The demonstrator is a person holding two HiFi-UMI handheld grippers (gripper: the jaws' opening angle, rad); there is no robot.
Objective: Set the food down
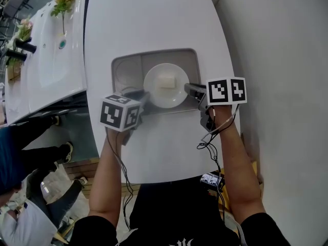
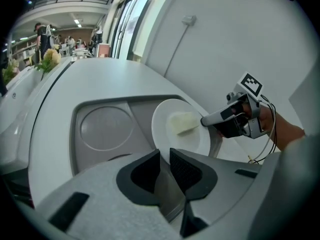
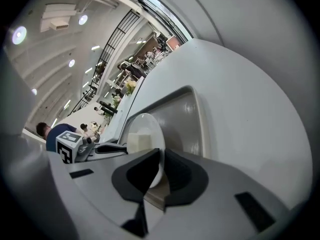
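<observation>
Plate [image 1: 174,99]: white, stiff, glossy, likely slippery and breakable; over grey recessed tray [image 1: 128,68] in worktop [image 1: 154,14].
Food [image 1: 166,81]: pale block, seemingly soft, loose at plate centre.
Left tool [image 1: 145,97]: clamped on left rim.
Right tool [image 1: 190,89]: clamped on right rim.
Hold: opposite rims, kept level.

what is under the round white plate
The grey recessed tray lies under the round white plate; a round hollow shows beside it. The tray floor right beneath the plate is covered.
</observation>
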